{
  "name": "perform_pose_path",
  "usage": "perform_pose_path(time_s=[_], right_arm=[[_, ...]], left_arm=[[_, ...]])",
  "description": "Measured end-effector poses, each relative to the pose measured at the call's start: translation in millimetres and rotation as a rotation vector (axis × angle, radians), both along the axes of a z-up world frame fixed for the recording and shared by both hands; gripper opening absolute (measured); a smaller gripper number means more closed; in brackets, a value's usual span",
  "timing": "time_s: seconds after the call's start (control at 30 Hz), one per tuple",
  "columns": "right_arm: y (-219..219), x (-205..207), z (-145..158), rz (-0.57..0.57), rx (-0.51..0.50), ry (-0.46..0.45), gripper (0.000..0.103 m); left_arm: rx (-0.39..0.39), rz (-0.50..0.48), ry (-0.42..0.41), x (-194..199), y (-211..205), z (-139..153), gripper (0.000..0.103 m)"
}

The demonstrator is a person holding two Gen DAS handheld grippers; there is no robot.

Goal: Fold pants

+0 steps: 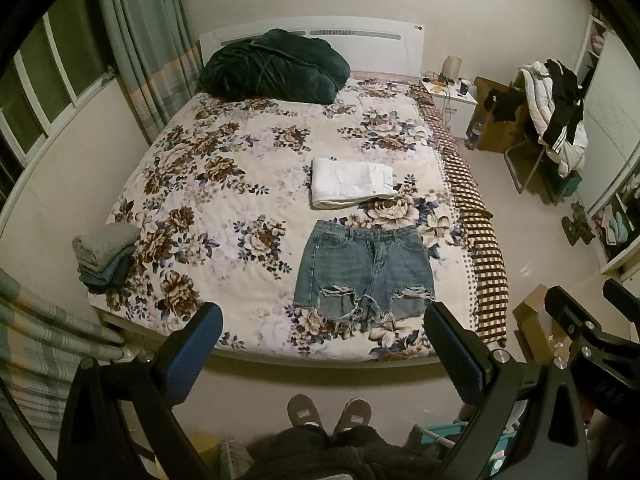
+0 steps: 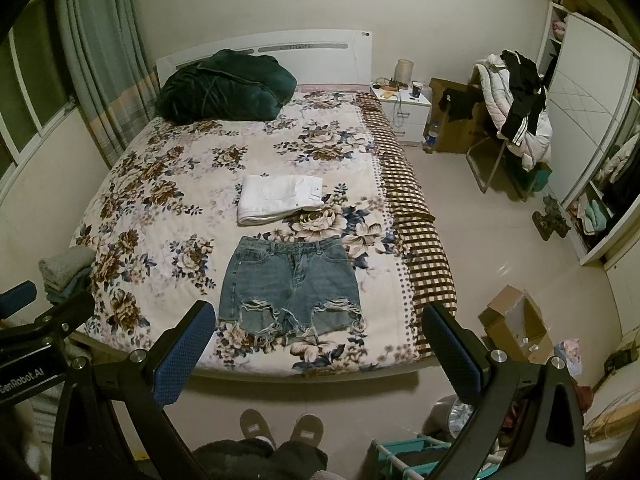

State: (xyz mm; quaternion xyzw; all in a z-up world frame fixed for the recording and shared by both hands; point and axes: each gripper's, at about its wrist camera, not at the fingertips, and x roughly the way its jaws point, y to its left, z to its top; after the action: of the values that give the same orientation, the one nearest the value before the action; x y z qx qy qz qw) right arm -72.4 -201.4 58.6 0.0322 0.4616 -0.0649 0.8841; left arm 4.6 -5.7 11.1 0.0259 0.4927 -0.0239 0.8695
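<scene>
A pair of ripped blue denim shorts [image 1: 366, 270] lies flat, waistband away from me, near the foot of the floral bed [image 1: 224, 184]; it also shows in the right wrist view [image 2: 290, 284]. Just beyond lies a folded white pair of pants [image 1: 350, 182], also in the right wrist view [image 2: 280, 198]. My left gripper [image 1: 322, 354] is open and empty, held above the bed's foot edge, short of the shorts. My right gripper [image 2: 316, 354] is open and empty, held the same way beside it.
A dark green quilt [image 1: 272, 66] sits at the headboard. Folded grey towels [image 1: 106, 258] lie on the bed's left edge. A cardboard box [image 2: 514, 324] stands on the floor at right. A chair with clothes [image 2: 516, 108] and a nightstand [image 2: 404, 110] stand farther back. My slippered feet [image 1: 328, 412] stand at the bed's foot.
</scene>
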Motion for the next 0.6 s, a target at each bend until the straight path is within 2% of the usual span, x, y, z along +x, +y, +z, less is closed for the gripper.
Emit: perform_pose_path(time_s=[0.53, 0.6], right_arm=[[3.3, -1.5, 1.7, 0.0, 0.004, -0.005, 0.103], [11.7, -5.0, 18.1, 0.004, 0.004, -0.008, 0.103]], left_arm=[[-0.008, 0.004, -0.009, -0.2, -4.6, 4.6, 0.103], [-0.01, 0.007, -0.008, 0.0, -5.0, 5.2, 0.103]])
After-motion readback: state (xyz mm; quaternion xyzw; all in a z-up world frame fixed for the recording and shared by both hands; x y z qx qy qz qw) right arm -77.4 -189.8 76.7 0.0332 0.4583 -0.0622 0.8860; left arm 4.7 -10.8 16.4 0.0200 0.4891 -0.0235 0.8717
